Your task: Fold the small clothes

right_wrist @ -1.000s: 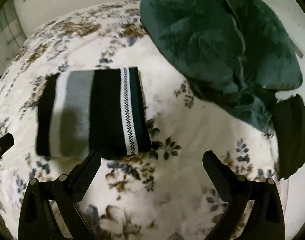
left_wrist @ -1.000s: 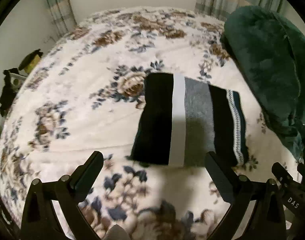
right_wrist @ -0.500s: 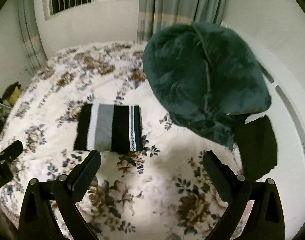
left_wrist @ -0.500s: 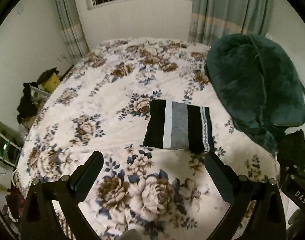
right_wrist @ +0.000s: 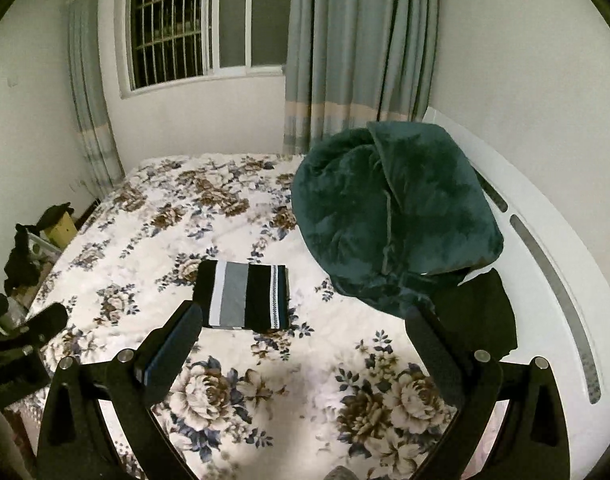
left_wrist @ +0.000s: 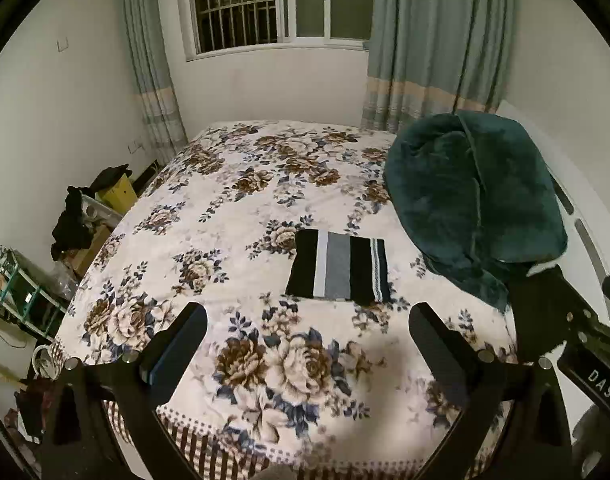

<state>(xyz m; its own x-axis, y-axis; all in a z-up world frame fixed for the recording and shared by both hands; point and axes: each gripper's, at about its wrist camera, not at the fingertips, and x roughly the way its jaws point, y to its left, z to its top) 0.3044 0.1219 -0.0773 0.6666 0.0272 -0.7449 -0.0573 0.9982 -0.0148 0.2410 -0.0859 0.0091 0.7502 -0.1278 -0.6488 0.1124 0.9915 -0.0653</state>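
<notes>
Left wrist view shows the striped garment [left_wrist: 339, 270] folded flat at one o'clock, seemingly finished, while the left gripper [left_wrist: 307, 344] and right gripper [right_wrist: 303, 344] both gape empty.

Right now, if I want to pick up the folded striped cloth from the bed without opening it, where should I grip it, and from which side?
Probably the near edge of the folded striped cloth, from the front, fingers low along the floral bed cover. It lies flat; that edge faces both open grippers, left and right. The green blanket crowds the right side.

Left claw [left_wrist: 307, 340], right claw [right_wrist: 303, 338]: both agape, empty.
</notes>
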